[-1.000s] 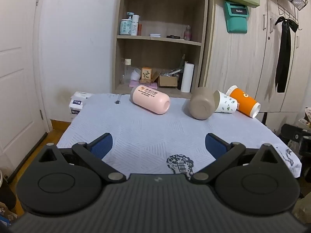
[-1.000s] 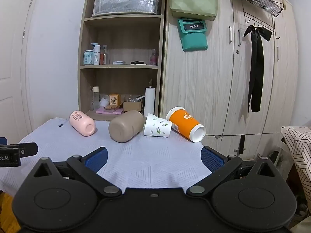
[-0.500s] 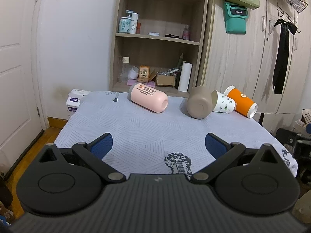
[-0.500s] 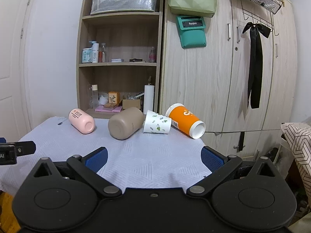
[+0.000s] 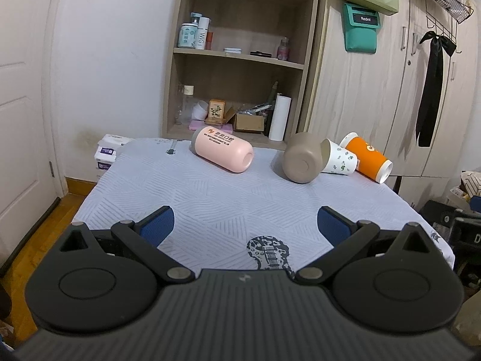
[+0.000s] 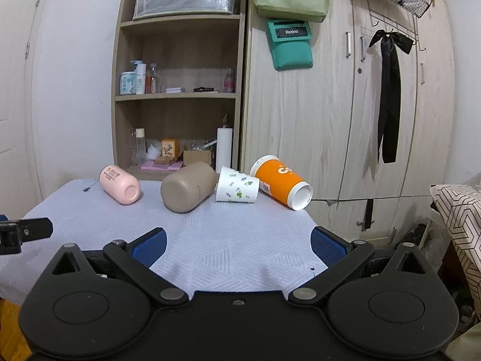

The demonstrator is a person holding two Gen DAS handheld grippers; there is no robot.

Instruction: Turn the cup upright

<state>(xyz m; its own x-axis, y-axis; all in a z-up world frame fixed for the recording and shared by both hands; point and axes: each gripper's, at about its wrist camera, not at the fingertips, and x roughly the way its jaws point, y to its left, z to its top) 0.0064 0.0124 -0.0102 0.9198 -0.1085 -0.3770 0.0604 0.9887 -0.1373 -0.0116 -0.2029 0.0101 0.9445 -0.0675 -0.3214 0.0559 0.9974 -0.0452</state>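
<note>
From the left wrist camera: the left tool [image 5: 244, 221] hangs over the near edge of the desk [image 5: 210, 198], blue pads spread wide, nothing between them. Nothing is upright yet! All four cups lie on their sides along the far edge: the pink cup [image 5: 222, 149] on the left, base end towards us, then the brown cup [image 5: 302, 158], with the white leaf-print paper cup [image 5: 339, 161] tucked right against it and the orange paper cup [image 5: 368, 158] just beyond, close to the desk's right corner. So the job, by my reckoning, is still wholly ahead. A guitar print [image 5: 269, 251] on the grey cloth sits just in front of the tool.

Over to the right wrist camera: the right tool [image 6: 237, 245] is likewise spread and empty, well short of the cups. The orange cup [image 6: 281, 186] and the leaf-print cup [image 6: 237, 188] appear to touch, and the brown cup [image 6: 188, 191] crowds in too; that cluster looks awkward to reach into without knocking a neighbour. The pink cup [image 6: 120, 188] lies apart, the easier pick. Behind stand an open shelf unit [image 6: 177, 96] and a wardrobe [image 6: 345, 105].
</note>
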